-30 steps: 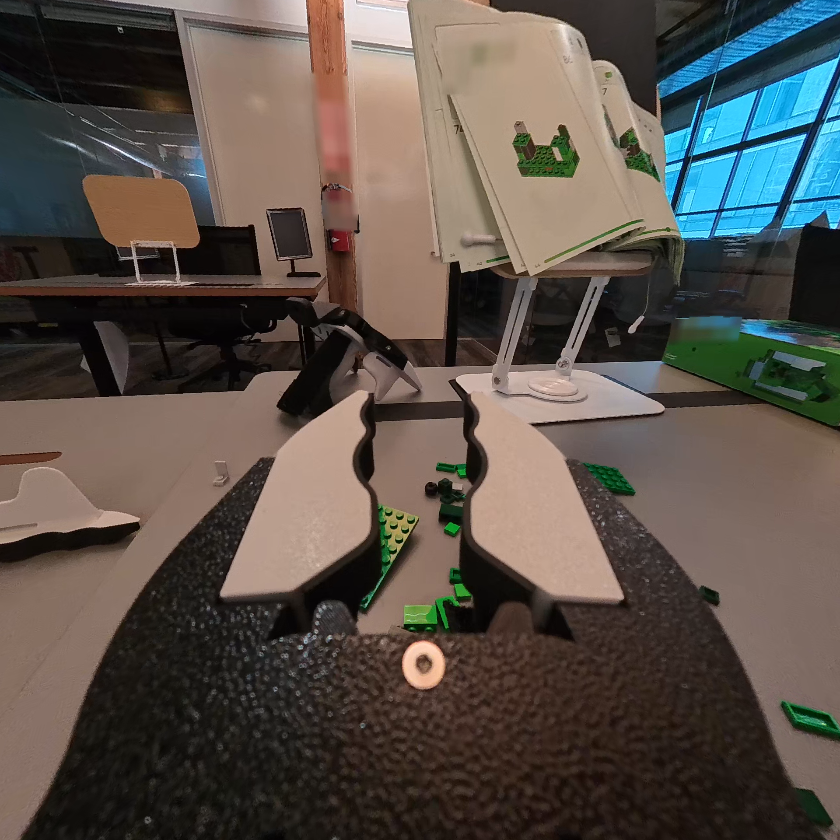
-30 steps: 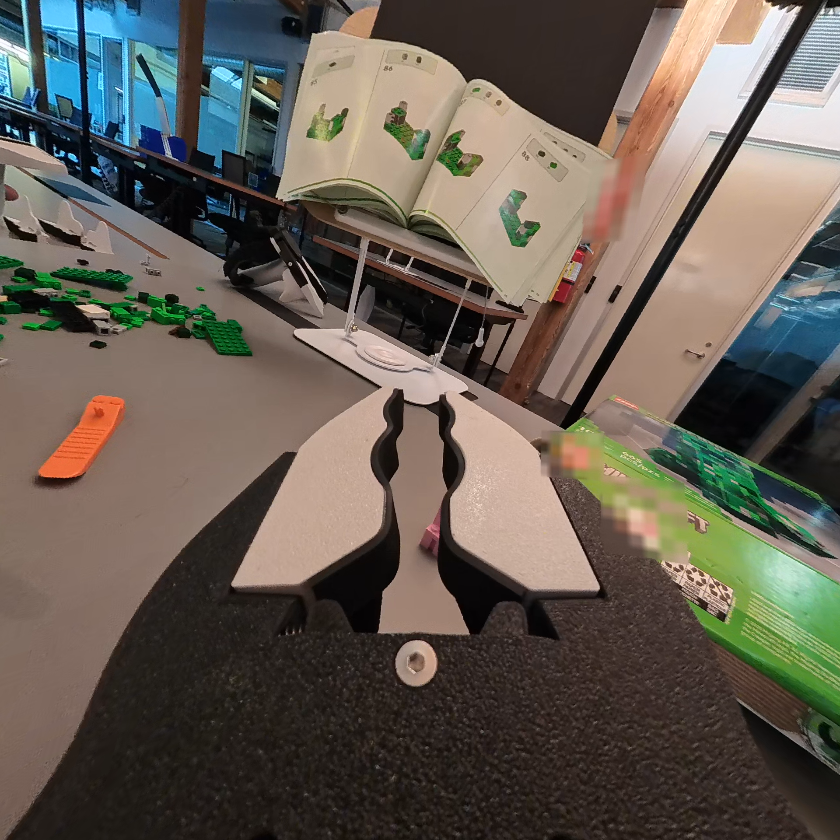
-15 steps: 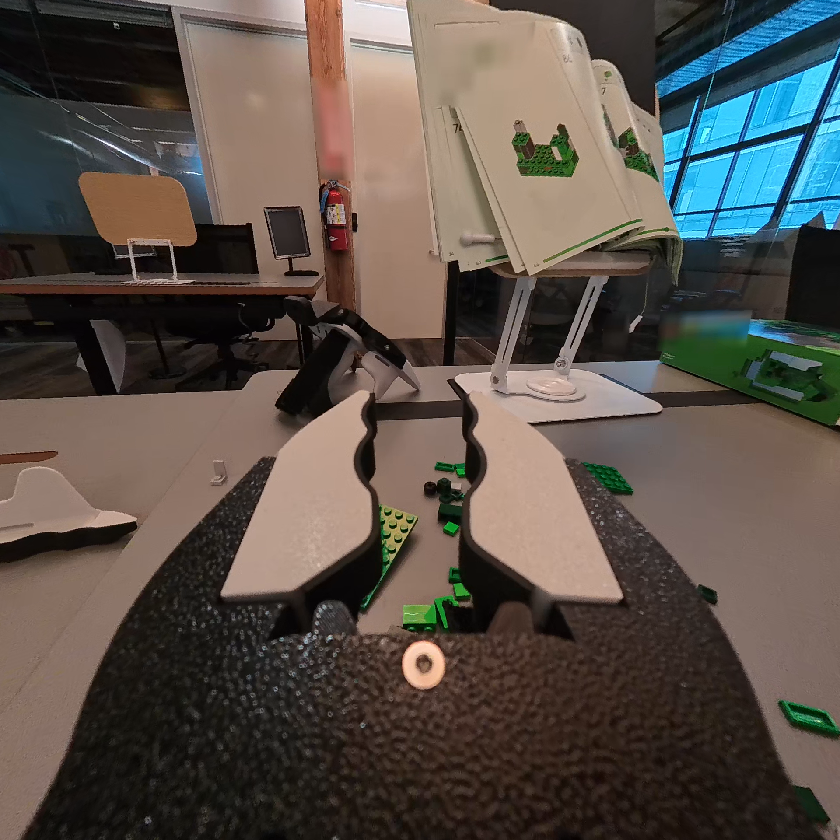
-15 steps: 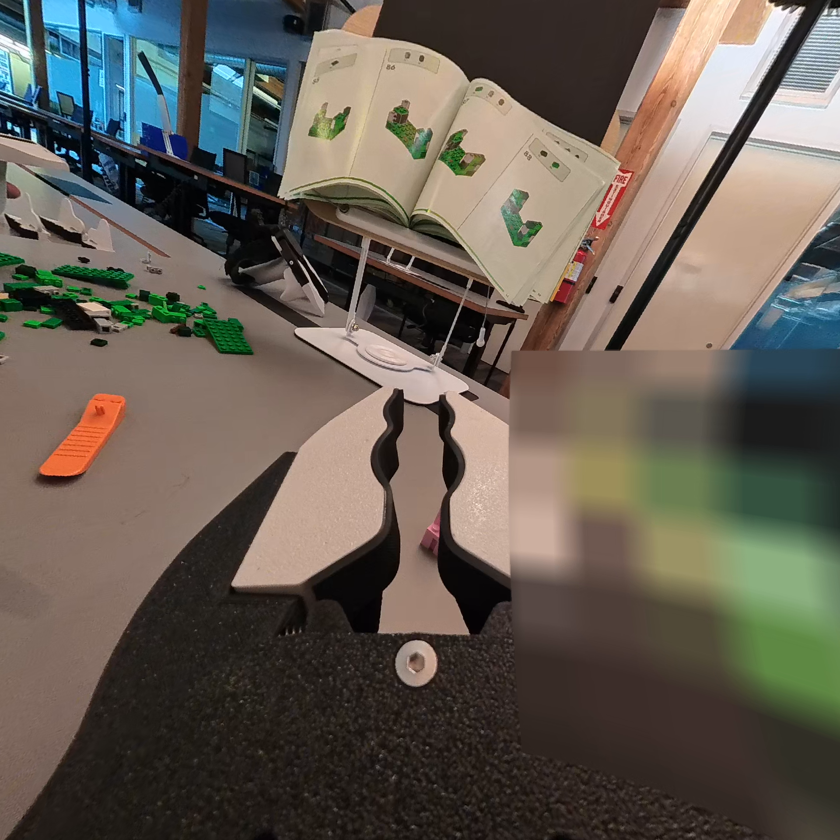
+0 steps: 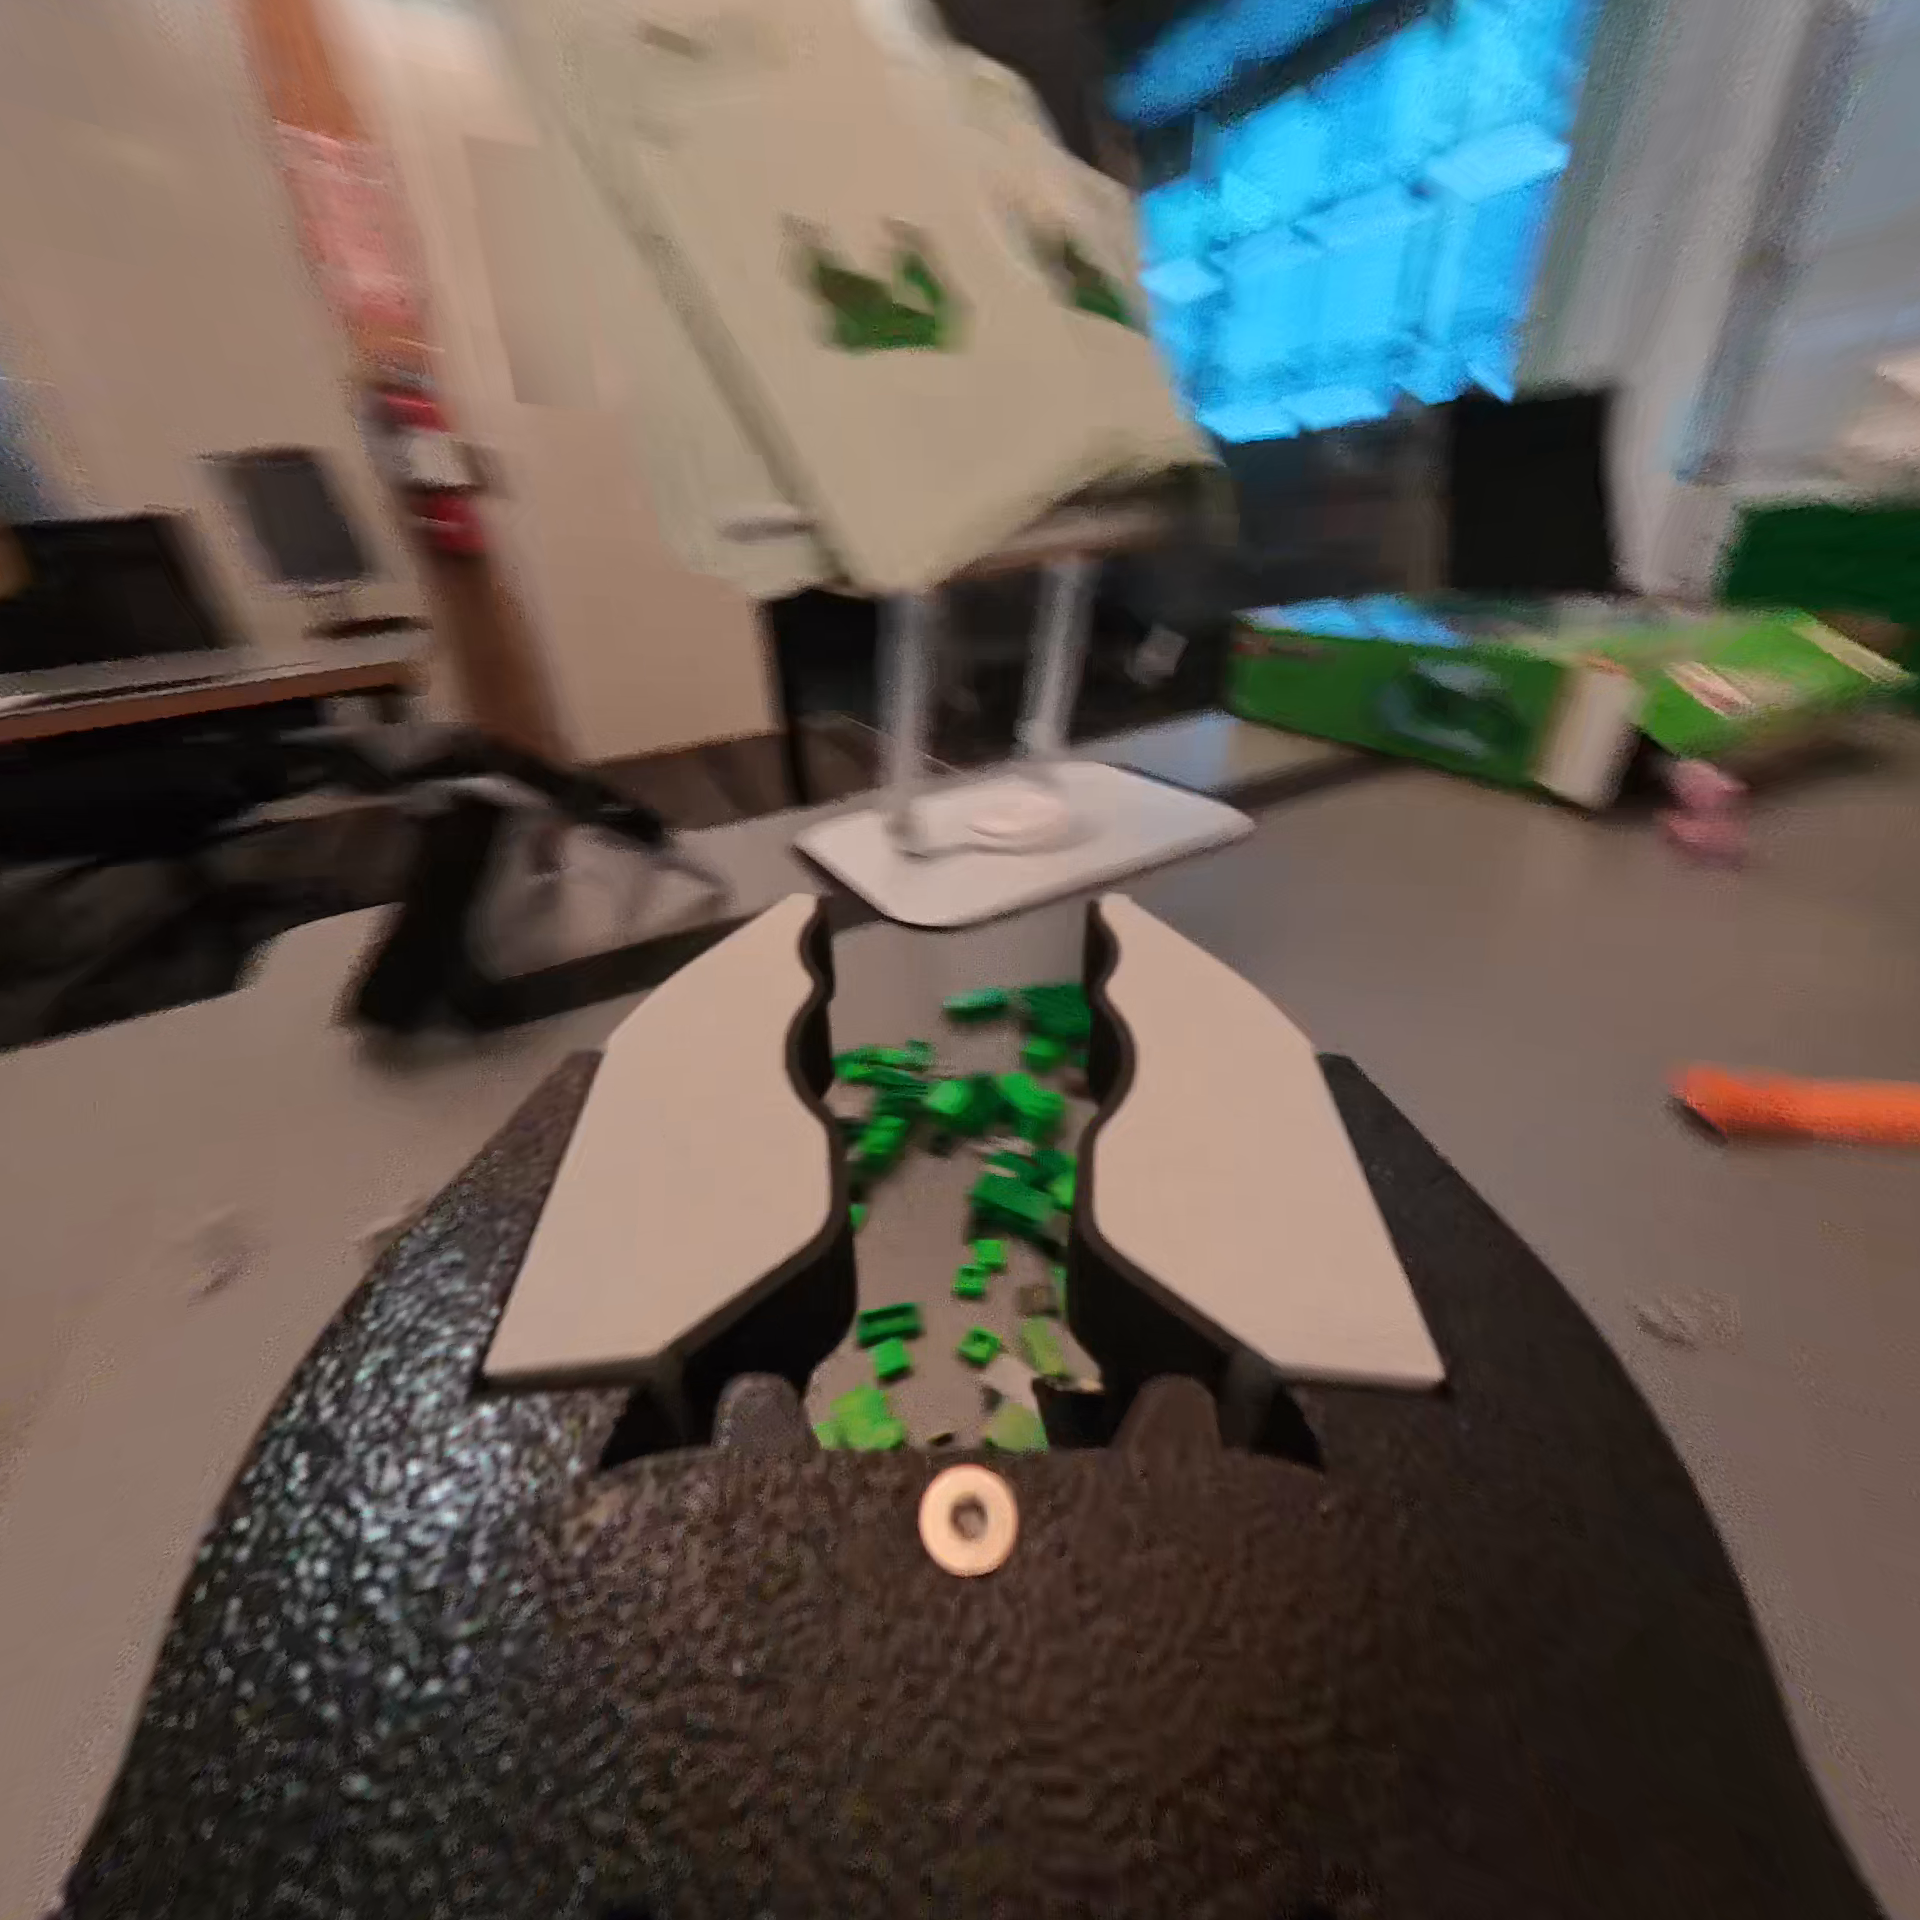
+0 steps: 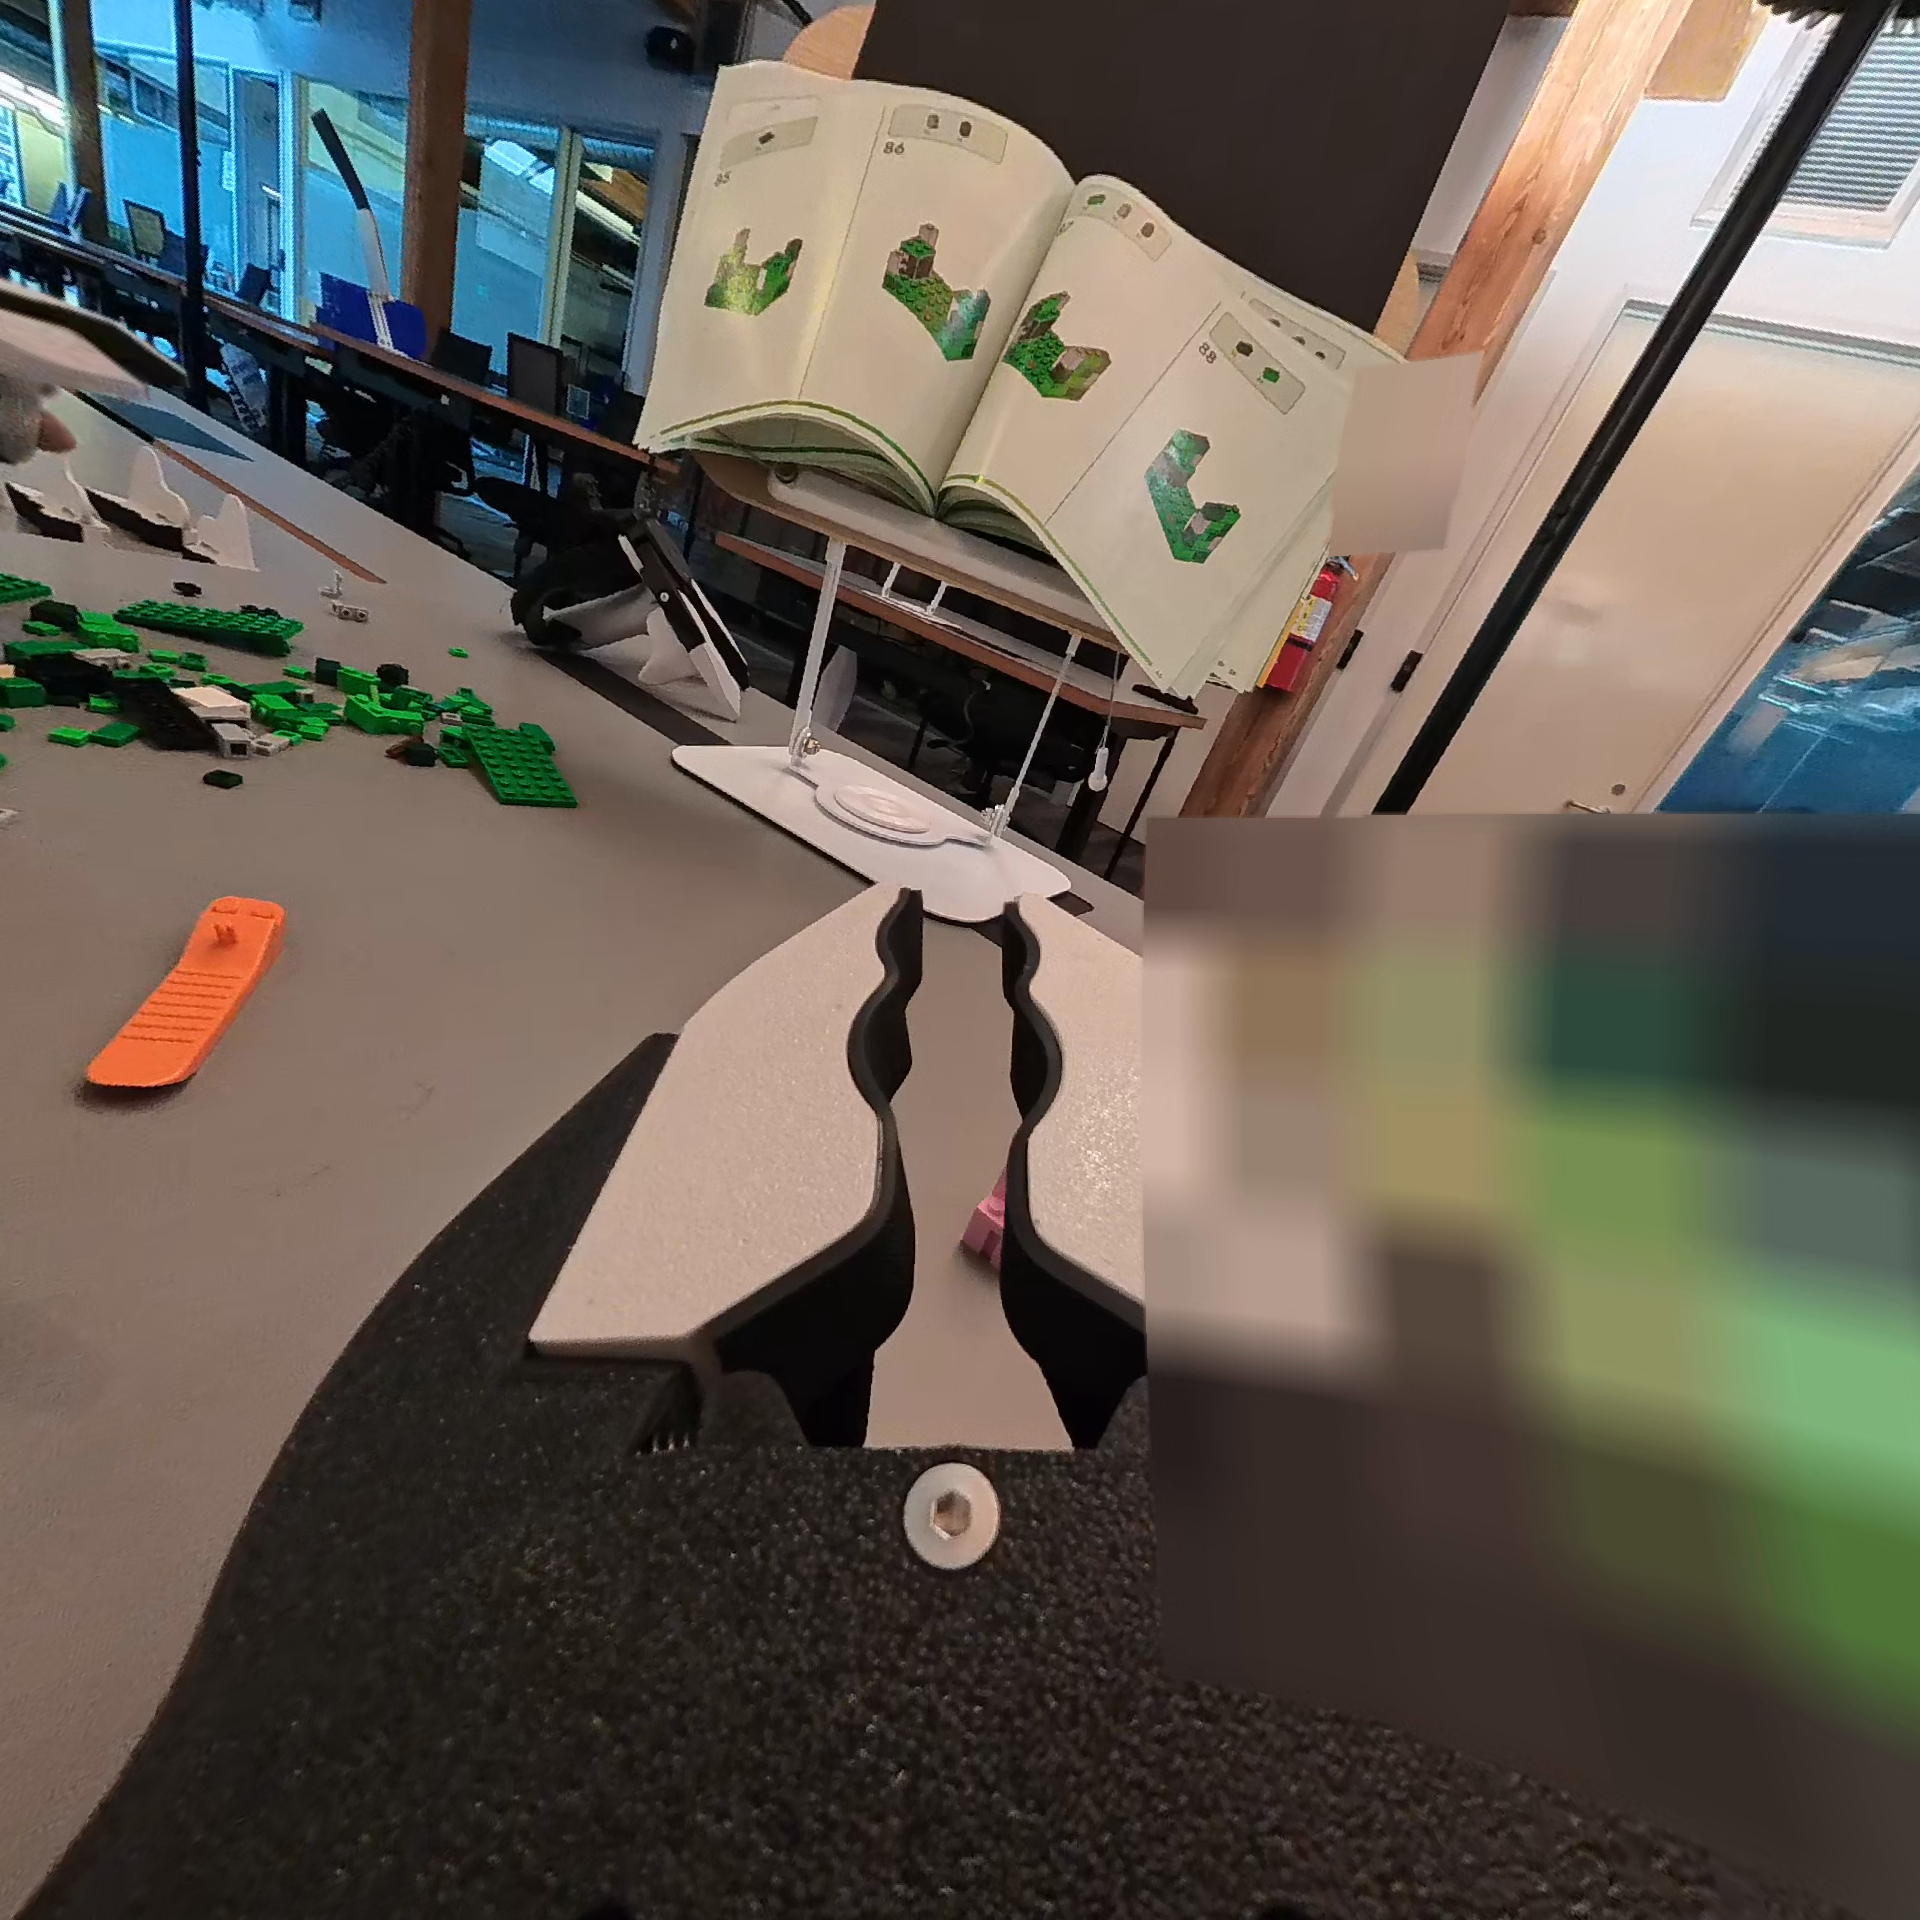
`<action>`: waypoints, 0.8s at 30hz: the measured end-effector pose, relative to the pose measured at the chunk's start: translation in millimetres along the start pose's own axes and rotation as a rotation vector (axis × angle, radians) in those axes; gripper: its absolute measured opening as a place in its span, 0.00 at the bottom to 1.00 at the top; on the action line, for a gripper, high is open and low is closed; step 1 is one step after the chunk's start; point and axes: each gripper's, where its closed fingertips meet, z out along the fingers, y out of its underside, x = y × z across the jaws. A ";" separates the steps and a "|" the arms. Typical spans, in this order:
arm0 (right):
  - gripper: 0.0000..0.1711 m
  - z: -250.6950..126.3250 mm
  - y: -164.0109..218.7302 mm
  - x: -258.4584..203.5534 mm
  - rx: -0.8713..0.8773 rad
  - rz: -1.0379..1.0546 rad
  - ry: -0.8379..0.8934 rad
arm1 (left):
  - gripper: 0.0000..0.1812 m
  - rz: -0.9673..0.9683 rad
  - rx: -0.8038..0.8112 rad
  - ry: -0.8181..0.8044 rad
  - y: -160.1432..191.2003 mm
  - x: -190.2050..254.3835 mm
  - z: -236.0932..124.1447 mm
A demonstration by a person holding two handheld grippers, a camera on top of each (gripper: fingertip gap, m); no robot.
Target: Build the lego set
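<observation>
Beneath the spread-apart left gripper (image 5: 956,925) lie loose green lego pieces (image 5: 977,1122).

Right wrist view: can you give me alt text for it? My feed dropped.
The right gripper, jaws slightly apart and empty, hovers over a grey table with a small pink piece beside it. Left lie an orange brick separator and scattered green Lego pieces; ahead, an open instruction booklet sits on a white stand.
</observation>
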 end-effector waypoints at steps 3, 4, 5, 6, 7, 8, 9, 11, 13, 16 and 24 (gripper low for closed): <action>0.08 -0.1 -0.1 1.7 0.002 0.010 0.007 | 0.22 0.167 -0.241 0.294 13.3 47.2 10.6; 0.08 -0.3 -0.2 1.9 0.003 0.013 0.007 | 0.21 0.214 -0.322 0.360 19.7 56.1 11.7; 0.08 -0.2 -0.2 2.0 0.003 0.014 0.007 | 0.20 0.245 -0.403 0.423 27.1 63.3 12.1; 0.08 -0.3 -0.2 2.1 0.003 0.015 0.008 | 0.18 0.268 -0.481 0.465 34.7 66.5 12.3; 0.08 -0.4 -0.3 2.1 0.004 0.016 0.008 | 0.16 0.289 -0.552 0.487 41.5 65.9 13.2; 0.08 -0.5 -0.4 2.0 0.005 0.017 0.007 | 0.13 0.313 -0.605 0.496 46.5 63.4 14.6; 0.08 -0.6 -0.5 2.1 0.005 0.018 0.007 | 0.10 0.327 -0.647 0.518 50.6 62.7 14.9; 0.08 -0.6 -0.5 2.4 0.005 0.022 0.008 | 0.09 0.319 -0.701 0.547 55.7 62.7 17.5; 0.08 -0.7 -0.5 2.9 0.006 0.025 0.009 | 0.08 0.329 -0.714 0.555 59.1 63.7 23.9; 0.08 -0.7 -0.6 3.4 0.006 0.029 0.010 | 0.09 0.409 -0.777 0.582 74.3 68.3 29.1; 0.08 -0.9 -0.8 4.3 0.007 0.036 0.014 | 0.15 0.261 -0.868 0.784 95.5 91.9 28.1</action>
